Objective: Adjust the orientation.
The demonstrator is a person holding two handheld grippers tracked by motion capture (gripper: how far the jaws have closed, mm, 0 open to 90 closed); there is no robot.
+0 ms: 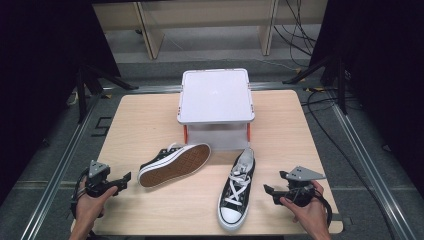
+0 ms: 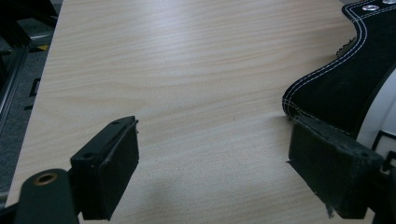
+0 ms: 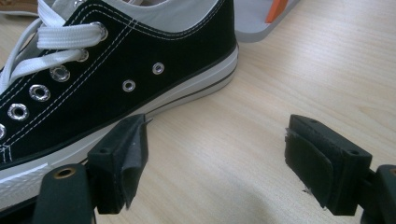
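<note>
Down on the table we see two black sneakers with white soles and toe caps. One shoe lies tipped on its side toward the left, its tan sole facing us, heel end nearest our left gripper. The other shoe stands upright on its sole at the right of centre, toe pointing toward the near edge, white laces crossed over the tongue, its heel just beside the stand. That stand is a white, flat-topped platform on orange legs, set at the middle of the far half of the table. Our left gripper hovers near the left front corner, jaws spread wide with nothing between them; in the left gripper view the jaws frame bare wood, and the black canvas of the tipped shoe lies just beyond the right-hand jaw, though we cannot tell whether it touches. Our right gripper sits near the right front corner, just beside the upright shoe, its jaws also spread wide and holding nothing. In the right gripper view the upright shoe runs along the left, eyelets and laces plain to see, its white sole just behind the left-hand jaw, and a corner of the stand with an orange leg shows at the top. Around the table we see grey floor, dark curtains and loose cables.
</note>
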